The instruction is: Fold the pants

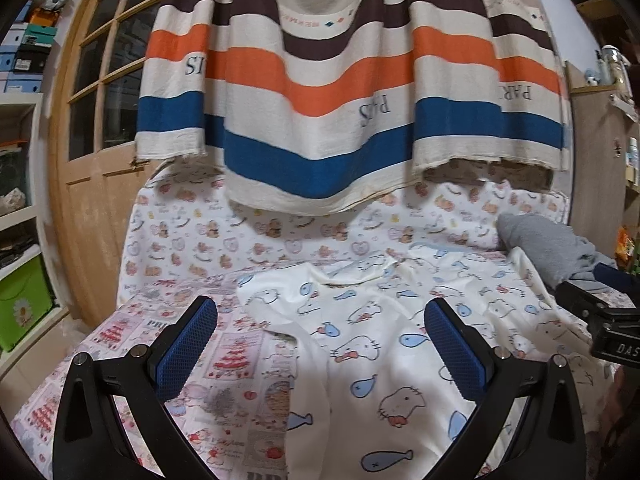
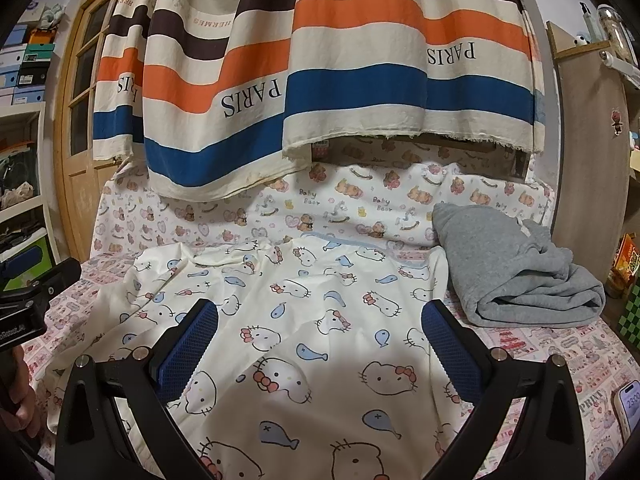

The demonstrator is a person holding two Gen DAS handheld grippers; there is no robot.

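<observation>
Spread flat over the patterned bed sheet [image 2: 560, 344]: white cartoon-print pants [image 2: 304, 312], wrinkled toward the far edge. Hanging above, a striped curtain [image 2: 320, 60]. Beside the pants on the right, touching their edge, a folded grey garment [image 2: 516, 272]. Hovering over the pants, the left gripper [image 1: 320, 344] and right gripper [image 2: 320, 344], both spread wide, holding nothing. At the near right, a phone [image 2: 628, 408].

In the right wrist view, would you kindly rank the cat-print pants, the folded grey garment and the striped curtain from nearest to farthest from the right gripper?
1. Cat-print pants: spread on the bed directly under and ahead of the open right gripper.
2. Folded grey garment: farther back, off to the right.
3. Striped curtain: hanging at the far end of the bed.
</observation>
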